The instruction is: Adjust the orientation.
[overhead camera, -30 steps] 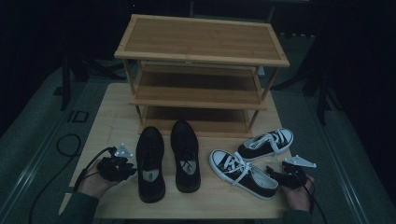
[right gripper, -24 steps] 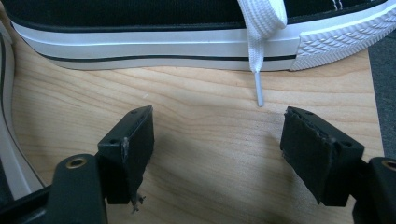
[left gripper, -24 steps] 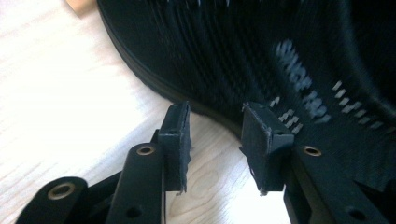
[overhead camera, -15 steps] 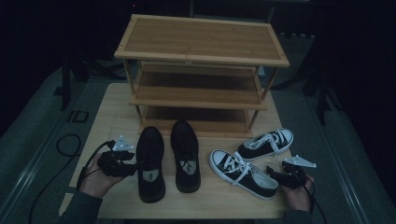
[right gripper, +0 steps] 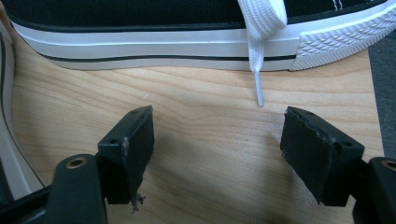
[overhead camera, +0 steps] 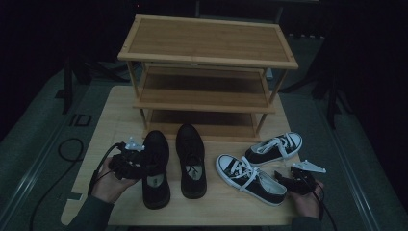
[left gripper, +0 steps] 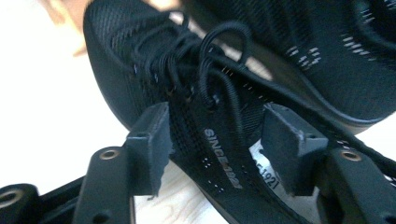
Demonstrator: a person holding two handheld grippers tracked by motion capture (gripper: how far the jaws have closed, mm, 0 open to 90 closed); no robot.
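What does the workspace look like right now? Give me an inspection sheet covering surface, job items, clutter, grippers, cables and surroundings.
Surface: light wooden table, dimly lit.
Job's things: pair of black shoes; pair of black-and-white sneakers; three-tier wooden rack, shelves bare.
Clutter: nothing seen.
Grippers: left gripper just opened, jaws astride the left black shoe's tongue; right gripper open over bare table beside a sneaker.
Cables: black cable trails off the table's left.
Surroundings: dark floor.

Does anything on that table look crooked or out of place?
The two black-and-white canvas sneakers lie splayed at different angles, unlike the two black lace-up shoes, which sit side by side. One white lace end trails onto the wooden table. Nothing looks spilled or damaged.
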